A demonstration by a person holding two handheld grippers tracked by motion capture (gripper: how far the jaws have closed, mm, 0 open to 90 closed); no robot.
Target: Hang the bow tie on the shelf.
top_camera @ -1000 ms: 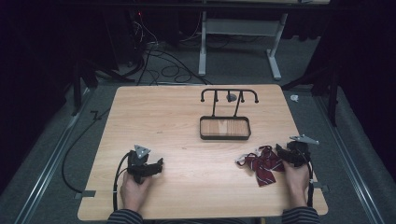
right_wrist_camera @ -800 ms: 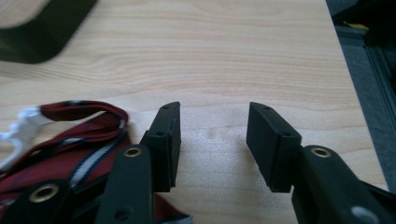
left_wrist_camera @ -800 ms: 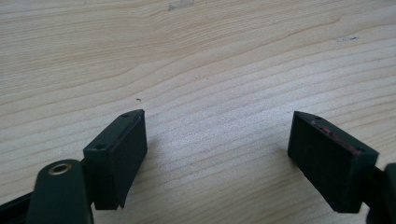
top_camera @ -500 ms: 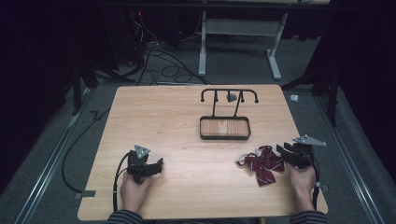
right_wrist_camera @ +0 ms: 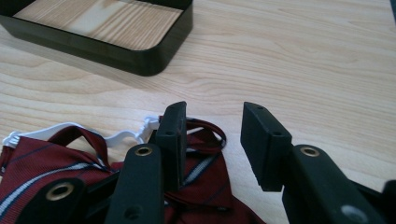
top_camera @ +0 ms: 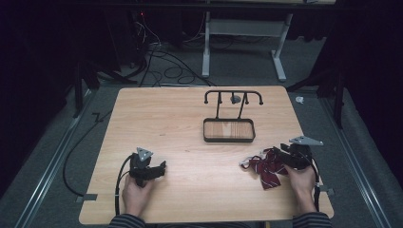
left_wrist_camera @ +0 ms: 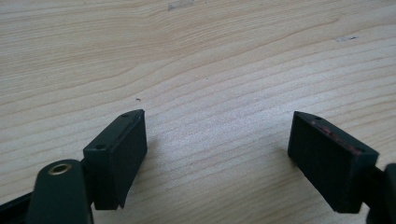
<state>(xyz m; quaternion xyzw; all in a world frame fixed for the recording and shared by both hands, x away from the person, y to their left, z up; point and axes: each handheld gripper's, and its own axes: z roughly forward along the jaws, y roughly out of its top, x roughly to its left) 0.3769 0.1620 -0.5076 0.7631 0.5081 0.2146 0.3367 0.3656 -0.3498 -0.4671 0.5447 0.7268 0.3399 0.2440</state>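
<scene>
The right gripper (top_camera: 285,158) has slid back toward the table edge, its fingers (right_wrist_camera: 264,135) apart over the dark red striped cloth tie (top_camera: 267,166) lying near the black wire-framed tray (top_camera: 229,137). The left gripper (top_camera: 159,167) rests on the light wooden tabletop (top_camera: 180,123), fingers (left_wrist_camera: 119,149) spread wide.

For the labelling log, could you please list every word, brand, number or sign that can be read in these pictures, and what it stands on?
None: no readable text, number or sign anywhere.
Striped red tie: pattern only, no label seen.
Black tray with its rack: unmarked.
Left gripper and right gripper: plain black fingers, no brand.
Wooden table: grain only.
</scene>
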